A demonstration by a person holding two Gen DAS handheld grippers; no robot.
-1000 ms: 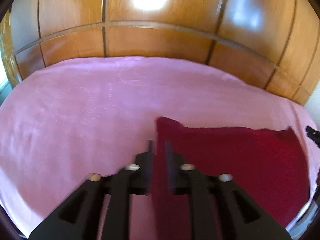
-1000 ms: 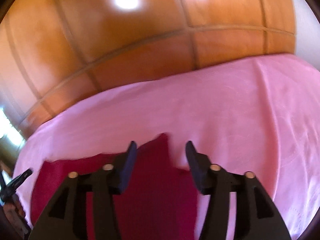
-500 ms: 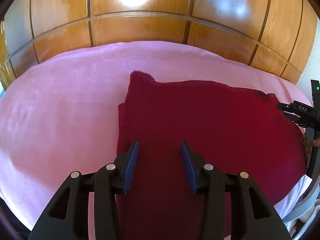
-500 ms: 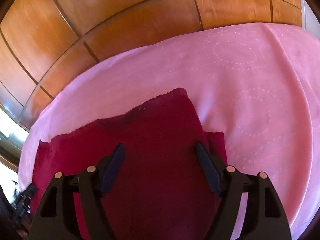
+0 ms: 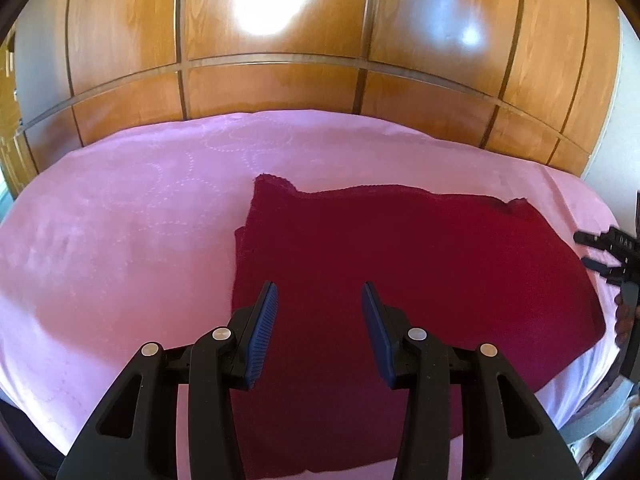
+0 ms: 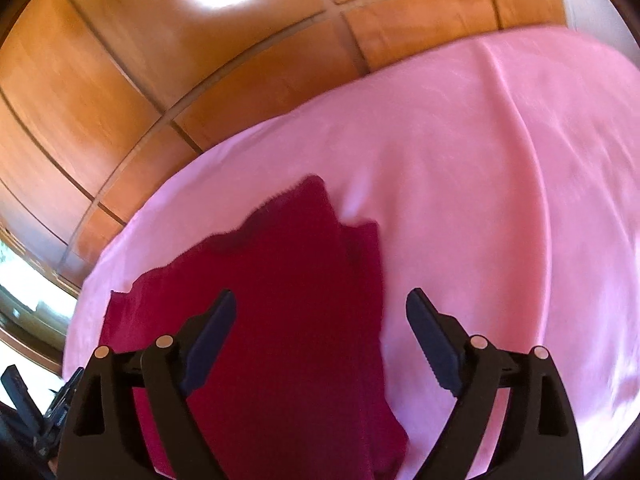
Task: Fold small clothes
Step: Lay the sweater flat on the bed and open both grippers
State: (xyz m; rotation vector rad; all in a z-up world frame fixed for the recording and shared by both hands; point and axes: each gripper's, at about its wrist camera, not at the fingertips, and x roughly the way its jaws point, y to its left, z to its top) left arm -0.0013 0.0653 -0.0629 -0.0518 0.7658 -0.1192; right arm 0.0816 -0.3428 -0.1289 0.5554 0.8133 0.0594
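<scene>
A dark red cloth (image 5: 400, 272) lies folded over once on the pink bedspread (image 5: 120, 220) beneath both grippers, the left gripper (image 5: 319, 330) parted and empty, the right gripper (image 6: 320, 340) opening with nothing pinched, further folds likely remaining.

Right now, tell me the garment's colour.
Dark red garment, plain; clearest in the left wrist view.

Bright glare on wood panels (image 5: 276, 60), fisheye curving
</scene>
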